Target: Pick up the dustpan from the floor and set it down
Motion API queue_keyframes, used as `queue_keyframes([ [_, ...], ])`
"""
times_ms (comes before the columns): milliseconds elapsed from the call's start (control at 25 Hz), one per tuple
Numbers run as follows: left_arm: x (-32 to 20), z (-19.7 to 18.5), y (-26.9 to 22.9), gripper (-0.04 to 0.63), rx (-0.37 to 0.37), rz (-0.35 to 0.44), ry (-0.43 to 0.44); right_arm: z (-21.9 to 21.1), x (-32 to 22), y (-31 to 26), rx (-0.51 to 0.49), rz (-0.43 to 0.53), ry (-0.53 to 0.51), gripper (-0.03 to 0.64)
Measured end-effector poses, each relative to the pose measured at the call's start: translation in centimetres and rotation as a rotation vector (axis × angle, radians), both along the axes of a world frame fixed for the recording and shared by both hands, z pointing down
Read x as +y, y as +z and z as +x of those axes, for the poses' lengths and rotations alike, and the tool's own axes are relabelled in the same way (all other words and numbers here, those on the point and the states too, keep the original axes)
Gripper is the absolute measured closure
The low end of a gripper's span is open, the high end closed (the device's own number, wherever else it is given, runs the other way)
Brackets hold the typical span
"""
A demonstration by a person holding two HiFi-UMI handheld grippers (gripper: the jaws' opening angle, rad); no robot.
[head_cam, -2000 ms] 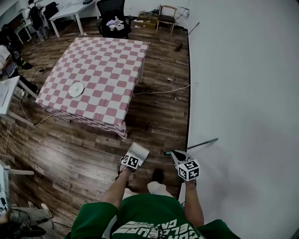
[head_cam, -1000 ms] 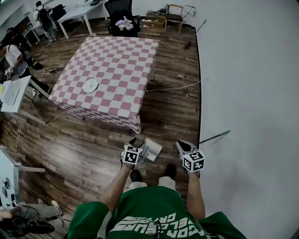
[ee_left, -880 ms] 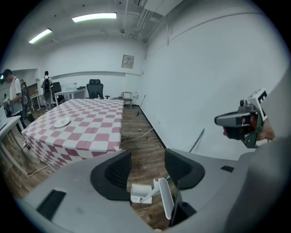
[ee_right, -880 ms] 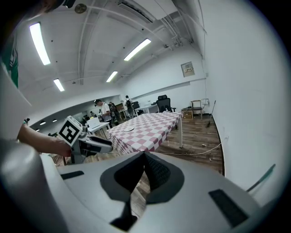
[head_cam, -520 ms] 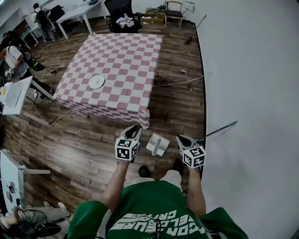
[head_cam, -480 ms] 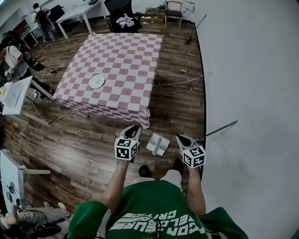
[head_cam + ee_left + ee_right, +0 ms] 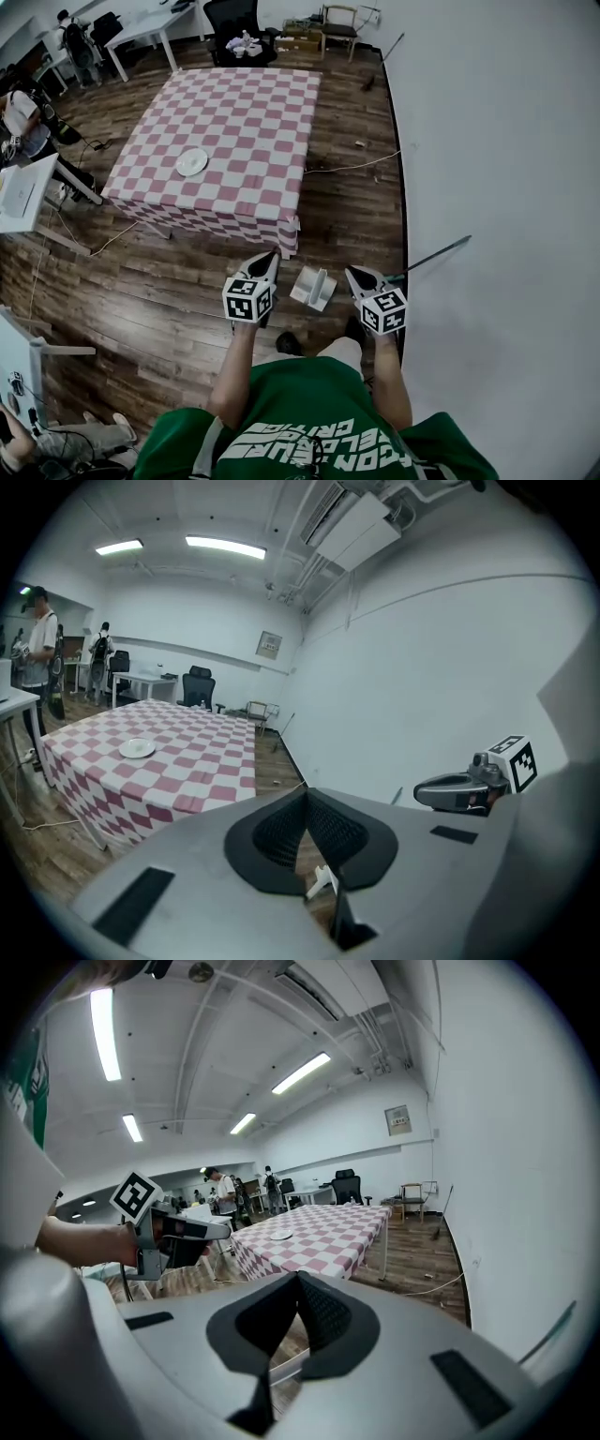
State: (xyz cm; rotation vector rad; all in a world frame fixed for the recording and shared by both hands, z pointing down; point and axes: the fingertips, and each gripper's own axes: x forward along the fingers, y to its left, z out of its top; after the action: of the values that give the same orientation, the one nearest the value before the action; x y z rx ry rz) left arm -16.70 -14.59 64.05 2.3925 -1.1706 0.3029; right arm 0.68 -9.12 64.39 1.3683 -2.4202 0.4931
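Dark wood plank floor [image 7: 169, 291], white wall [image 7: 506, 141], table in red-checked cloth [image 7: 234, 122], black office chair [image 7: 223, 14], ceiling strip lights [image 7: 225, 546]

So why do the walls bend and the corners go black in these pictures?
Wide-angle lenses. Head view: the skirting line along the white wall bows outward. Left gripper view: round picture, black corners, ceiling lights burnt to white. Right gripper view: same round frame; the near light strip glares.
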Motion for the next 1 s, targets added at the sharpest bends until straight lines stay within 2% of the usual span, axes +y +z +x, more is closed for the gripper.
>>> queue_keyframes([
  [320, 0.8, 0.2, -1.2, 0.591, 0.025, 0.026, 0.029, -1.0, 0.9, -0.3, 0.005, 0.004, -0.005, 0.609],
  [1000, 1.7, 1.0, -1.2, 0.591, 0.028, 0.022, 0.065, -0.9, 2.0, -0.5, 0.004, 0.008, 0.001, 0.609],
])
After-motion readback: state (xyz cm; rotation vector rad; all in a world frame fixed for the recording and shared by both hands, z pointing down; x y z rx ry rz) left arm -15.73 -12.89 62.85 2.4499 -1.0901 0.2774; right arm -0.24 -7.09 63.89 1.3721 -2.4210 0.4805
